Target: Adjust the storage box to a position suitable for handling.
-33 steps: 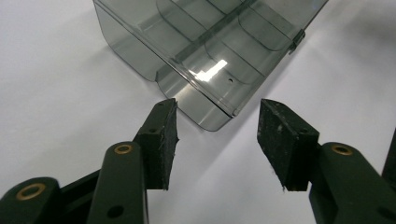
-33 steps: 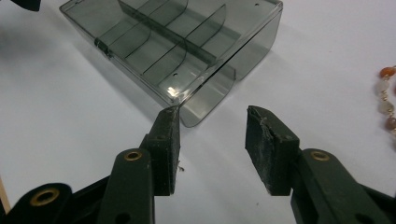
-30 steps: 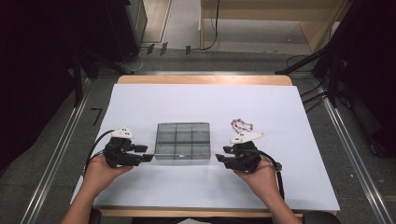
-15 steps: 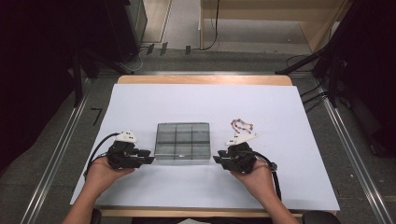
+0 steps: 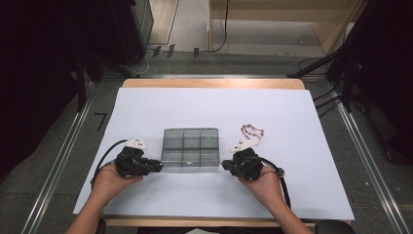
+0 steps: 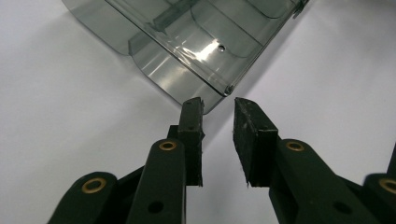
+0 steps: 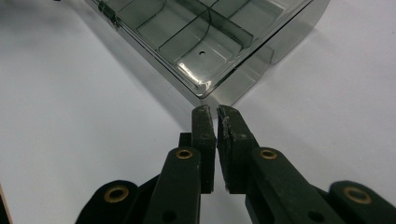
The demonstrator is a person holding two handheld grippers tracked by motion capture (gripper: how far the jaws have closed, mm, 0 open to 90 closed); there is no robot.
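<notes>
Both grippers have closed their jaws since the earlier pictures, and neither hand has shifted much on the table.

Left gripper (image 5: 158, 166): held in the person's left hand (image 5: 111, 179) near the front edge of the table, left of centre. Its tips point at the front left corner of the compartment box (image 5: 190, 147). In the left gripper view its own jaws stand drawn in, with a narrow gap left between the pads (image 6: 247, 140); nothing lies in that gap, and the box corner (image 6: 219, 91) sits just beyond the tips. Whether a tip touches the box wall cannot be told.

Right gripper (image 5: 225, 165): held in the right hand (image 5: 265, 181) near the front edge, right of centre, its tips pointing at the front right corner of the box. In the right gripper view its jaws are clenched almost pad to pad (image 7: 205, 135), empty, with the box corner (image 7: 203, 91) just ahead of them.

Compartment box: smoky clear plastic, flat, divided into cells by inner walls; it lies in the middle of the white table sheet (image 5: 292, 117), between the two grippers, nearer the front edge than the back. Contents of the cells cannot be made out.

Bead chain (image 5: 252, 130): small, brownish, lying in a loose loop on the sheet just right of the box and behind the right gripper, apart from both.

Cables (image 5: 104, 158): black, trailing from each gripper back toward the person.
</notes>
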